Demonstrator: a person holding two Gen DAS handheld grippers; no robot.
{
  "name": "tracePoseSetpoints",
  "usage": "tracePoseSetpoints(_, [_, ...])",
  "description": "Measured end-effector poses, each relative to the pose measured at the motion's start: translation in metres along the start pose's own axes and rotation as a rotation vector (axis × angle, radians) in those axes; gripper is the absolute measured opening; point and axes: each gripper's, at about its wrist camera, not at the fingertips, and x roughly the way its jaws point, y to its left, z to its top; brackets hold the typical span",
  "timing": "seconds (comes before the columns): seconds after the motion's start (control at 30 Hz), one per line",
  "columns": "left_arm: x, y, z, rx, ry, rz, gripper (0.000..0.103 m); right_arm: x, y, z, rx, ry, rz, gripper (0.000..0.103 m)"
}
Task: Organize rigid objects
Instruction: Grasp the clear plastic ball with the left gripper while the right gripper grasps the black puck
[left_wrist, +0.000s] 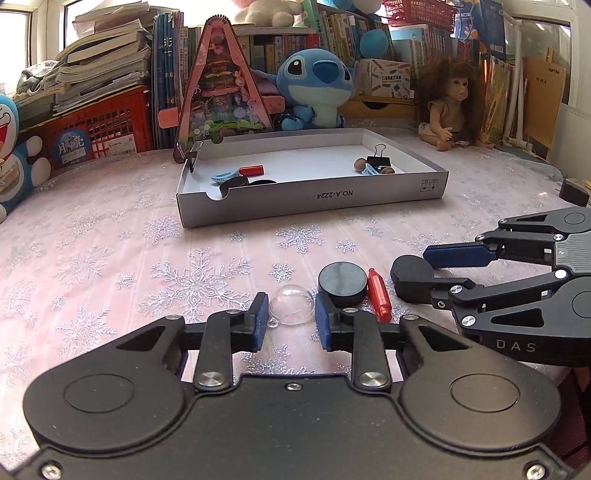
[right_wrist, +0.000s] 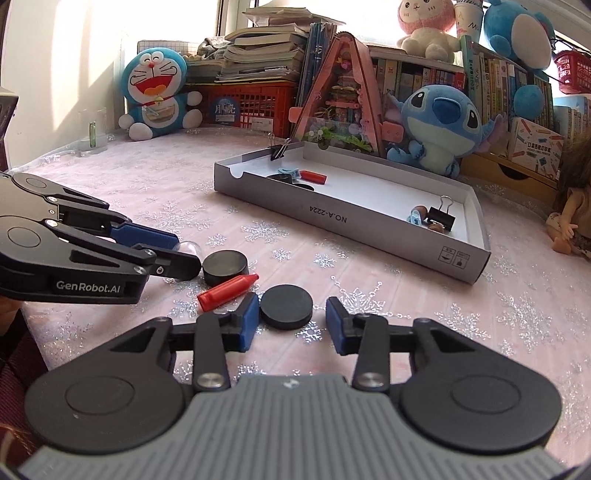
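The left gripper (left_wrist: 291, 321) has its blue pads closed in against both sides of a clear plastic dome (left_wrist: 291, 304), which sits on the table (left_wrist: 110, 258) near its front edge. The right gripper (right_wrist: 291, 319) stands partly open around a flat black disc (right_wrist: 286, 306). One pad touches the disc's edge while a gap shows between the other pad and the disc, so nothing is clamped. The disc lies flat on the snowflake cloth.

Between the two grippers lie a second black disc (left_wrist: 342, 282), just beside the left gripper's right-hand finger, and a red crayon-shaped piece (left_wrist: 379, 295) that lies beside that disc.

Further toward the middle of the table stands a shallow grey cardboard box (left_wrist: 314, 199), open on top. At one end of it are a red piece (left_wrist: 251, 170), a pale blue clip (left_wrist: 225, 176) and dark discs (left_wrist: 234, 182). In the opposite corner are a black binder clip (left_wrist: 378, 158) and small brown round things (left_wrist: 360, 165). Another binder clip (right_wrist: 277, 147) is clipped to the box's far wall.

Along the table's back edge stand a blue plush toy (left_wrist: 314, 85), a doll (left_wrist: 450, 107), a red crate (left_wrist: 96, 133) and stacked books (left_wrist: 107, 55).
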Motion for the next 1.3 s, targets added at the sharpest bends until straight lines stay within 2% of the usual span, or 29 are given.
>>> tracePoseSetpoints(0.2, [-0.001, -0.004, 0.002, -0.003, -0.007, -0.002, 0.025, -0.004, 0.003, 0.002, -0.007, -0.014, 0.006, 0.036])
tracePoseSetpoints(0.5, [-0.004, -0.001, 0.019, -0.023, -0.036, 0.021, 0.025, -0.006, -0.007, 0.011, 0.021, -0.026, -0.037, 0.036])
tracePoseSetpoints(1.3, [0.006, -0.007, 0.031, -0.043, -0.033, 0.026, 0.025, -0.004, -0.020, 0.016, 0.095, -0.007, -0.121, 0.036])
